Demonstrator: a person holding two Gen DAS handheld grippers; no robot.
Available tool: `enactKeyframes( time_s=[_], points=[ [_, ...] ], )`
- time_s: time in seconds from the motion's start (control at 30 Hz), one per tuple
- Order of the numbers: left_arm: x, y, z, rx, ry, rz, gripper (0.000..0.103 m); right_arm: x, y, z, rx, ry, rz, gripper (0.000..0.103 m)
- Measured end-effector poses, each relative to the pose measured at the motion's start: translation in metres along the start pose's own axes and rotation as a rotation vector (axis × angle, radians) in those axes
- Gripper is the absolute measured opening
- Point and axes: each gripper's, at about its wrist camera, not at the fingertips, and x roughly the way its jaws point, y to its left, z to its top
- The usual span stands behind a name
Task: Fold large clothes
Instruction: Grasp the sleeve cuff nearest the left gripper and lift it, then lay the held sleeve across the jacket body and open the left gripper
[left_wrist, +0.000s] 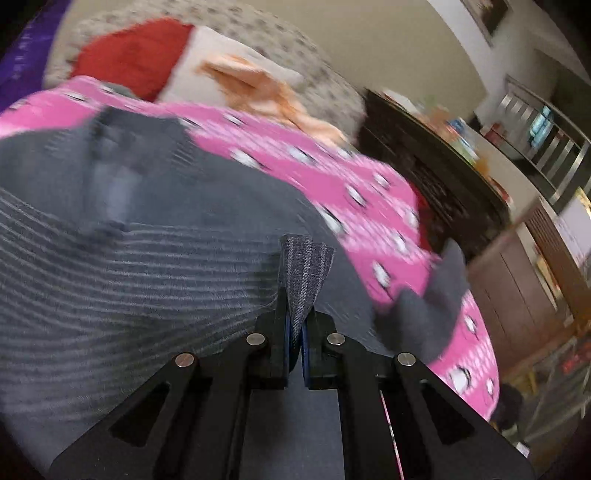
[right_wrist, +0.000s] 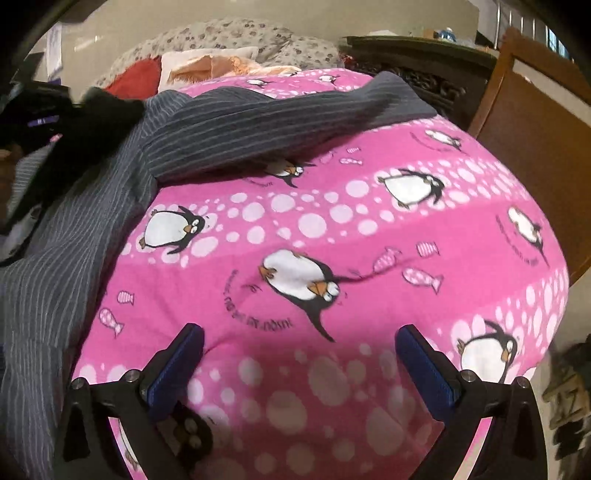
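Shirt (right_wrist: 74, 229), dark grey with thin pale stripes, lies spread over the left part of a pink blanket (right_wrist: 332, 229); one sleeve (right_wrist: 280, 114) reaches across the blanket's far side. From the left wrist view the shirt (left_wrist: 110, 258) fills most of the frame, blurred, with the pink blanket (left_wrist: 332, 177) beyond it.

Blanket: printed with penguins, white bubbles and small fish, covers the whole bed surface.

Behind it, a flower-print cover (right_wrist: 240, 37), a red cushion (left_wrist: 133, 59) and a pale cushion with a peach cloth (left_wrist: 255, 85) across it. Dark carved cabinet (left_wrist: 443, 177) stands just past the bed's far edge; brown wooden board (right_wrist: 535, 155) at the right.

Left gripper (left_wrist: 297, 332): fingers pressed together, clamped on a fold of shirt cloth that sticks up between the blue pads.

Right gripper (right_wrist: 299, 365): fingers wide apart, nothing between them, poised over bare blanket, well apart from the shirt.
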Motion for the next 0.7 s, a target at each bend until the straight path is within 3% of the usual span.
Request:
enactKeyframes(
  time_s=[0.2,0.23,0.27,0.3,0.33,0.43,0.5,0.6,0.7],
  points=[
    [0.031,-0.008,-0.03,-0.03,0.105,0.016,0.005,0.002,-0.006,-0.006,0.02,-0.023,0.048,0.103],
    [0.032,-0.005,-0.031,-0.044,0.124,0.0,0.008,0.003,-0.007,-0.006,0.022,-0.026,0.047,0.103],
    [0.032,-0.005,-0.03,-0.057,0.139,-0.019,0.018,0.004,-0.006,-0.006,0.024,-0.028,0.045,0.103],
    [0.028,-0.003,-0.031,-0.077,0.159,-0.048,0.035,0.004,-0.007,-0.007,0.026,-0.029,0.045,0.103],
    [0.025,-0.003,-0.031,-0.088,0.171,-0.067,0.045,0.004,-0.007,-0.007,0.029,-0.031,0.044,0.103],
    [-0.003,-0.005,-0.028,-0.073,0.169,-0.131,0.045,0.004,-0.008,-0.008,0.034,-0.033,0.042,0.103],
    [-0.035,0.0,-0.017,-0.049,0.125,-0.146,0.045,0.003,-0.008,-0.008,0.04,-0.034,0.04,0.103],
    [-0.083,0.027,0.001,-0.008,-0.005,-0.061,0.047,0.002,-0.007,-0.008,0.049,-0.024,0.034,0.103],
    [-0.117,0.079,0.014,0.026,-0.105,0.19,0.047,0.002,-0.005,-0.003,0.047,0.013,0.023,0.103]
  ],
)
